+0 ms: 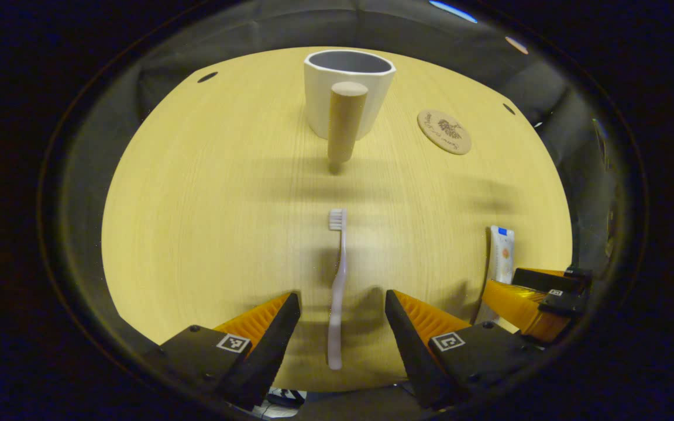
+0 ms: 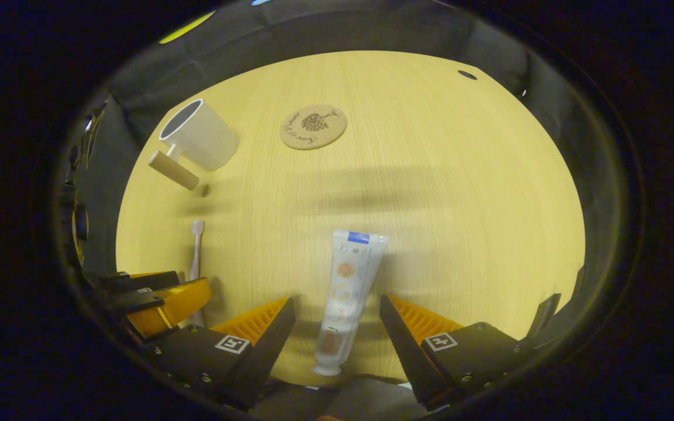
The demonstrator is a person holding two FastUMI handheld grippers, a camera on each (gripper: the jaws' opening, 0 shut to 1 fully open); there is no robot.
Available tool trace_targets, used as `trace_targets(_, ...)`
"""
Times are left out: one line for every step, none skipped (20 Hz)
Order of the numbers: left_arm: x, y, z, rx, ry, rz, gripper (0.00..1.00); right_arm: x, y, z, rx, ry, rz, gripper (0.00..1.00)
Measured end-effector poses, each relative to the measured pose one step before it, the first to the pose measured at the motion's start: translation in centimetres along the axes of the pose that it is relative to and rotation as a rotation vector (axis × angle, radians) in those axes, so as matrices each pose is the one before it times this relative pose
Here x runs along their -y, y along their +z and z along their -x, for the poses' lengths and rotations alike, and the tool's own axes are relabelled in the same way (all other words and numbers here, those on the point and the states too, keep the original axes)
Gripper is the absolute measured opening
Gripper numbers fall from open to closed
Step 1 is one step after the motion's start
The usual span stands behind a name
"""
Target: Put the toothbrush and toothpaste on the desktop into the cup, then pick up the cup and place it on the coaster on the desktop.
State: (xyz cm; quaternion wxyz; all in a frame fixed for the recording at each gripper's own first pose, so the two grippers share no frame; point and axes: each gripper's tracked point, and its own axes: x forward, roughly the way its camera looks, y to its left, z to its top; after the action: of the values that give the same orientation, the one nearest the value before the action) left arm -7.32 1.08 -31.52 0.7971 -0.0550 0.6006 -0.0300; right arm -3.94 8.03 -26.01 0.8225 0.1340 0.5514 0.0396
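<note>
Left gripper [image 1: 341, 307] was spread wide, low over the tabletop [image 1: 196, 234], with the toothbrush [image 1: 338, 292] lying flat between its fingers, touching neither; bristle end pointed far, toward the cup. The white cup [image 1: 346, 93] stood upright at the far side, its wooden handle [image 1: 346, 120] facing near. The cork coaster [image 1: 444, 132] lay flat just right of the cup, apart from it.

Right gripper [image 2: 337, 313] was also released, jaws apart, straddling the toothpaste tube [image 2: 346, 298], no contact visible. The tube lay flat, cap end near, crimped end far. In the right gripper view the cup [image 2: 199, 134] sat far left, the coaster [image 2: 313, 127] beside it, and the toothbrush [image 2: 196, 251] left of the tube.
</note>
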Motion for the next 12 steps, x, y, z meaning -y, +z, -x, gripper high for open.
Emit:
trace_targets(0.068, -0.199, -0.144, -0.00851, -0.00131, 0.0022, 0.96, 0.016, -0.104, -0.168, -0.00935, -0.00272, 0.00307, 0.92)
trace_targets(0.091, -0.308, -0.242, -0.0108, -0.0024, 0.00209, 0.94, -0.025, -0.24, -0.15, -0.00753, -0.00204, 0.00295, 0.92)
trace_targets(-0.14, -0.247, -0.227, -0.01025, 0.00547, 0.00231, 0.87, -0.006, -0.075, -0.125, -0.00479, 0.00012, 0.00106, 0.92)
trace_targets(-0.263, -0.288, 0.023, -0.01365, 0.0153, -0.0056, 0.78, -0.111, -0.106, -0.206, -0.00329, 0.00561, -0.00131, 0.92)
trace_targets(-0.057, 0.13, -0.031, 0.00584, 0.00145, -0.0113, 0.77, 0.008, -0.195, -0.096, -0.00629, -0.00006, -0.00442, 0.92)
trace_targets(0.019, -0.042, -0.001, -0.0044, 0.003, -0.00484, 0.76, -0.031, 0.07, -0.184, -0.00331, 0.0037, -0.00421, 0.87)
trace_targets(-0.17, -0.024, 0.047, 0.00127, 0.00989, -0.01115, 0.74, 0.01, -0.042, -0.146, -0.00598, 0.00233, -0.0035, 0.87)
trace_targets(-0.235, 0.075, -0.138, -0.00084, 0.01145, -0.00736, 0.74, 0.017, -0.135, -0.172, -0.00298, 0.00015, -0.00194, 0.87)
trace_targets(0.025, -0.057, 0.035, -0.0011, 0.00441, -0.01004, 0.75, 0.014, 0.094, -0.085, 0.00098, -0.00171, -0.00333, 0.85)
trace_targets(-0.296, 0.016, -0.13, 0.00493, 0.01502, -0.01283, 0.63, -0.145, -0.092, -0.038, -0.00156, 0.00494, 0.00104, 0.76)
trace_targets(-0.037, -0.053, 0.135, -0.00469, 0.00473, -0.00987, 0.58, 0.292, -0.014, -0.041, 0.00032, -0.01322, 0.00306, 0.77)
trace_targets(-0.068, -0.076, 0.056, 0.00799, 0.0004, -0.01392, 0.49, 0.026, 0.071, -0.056, 0.00074, -0.00402, 0.0042, 0.72)
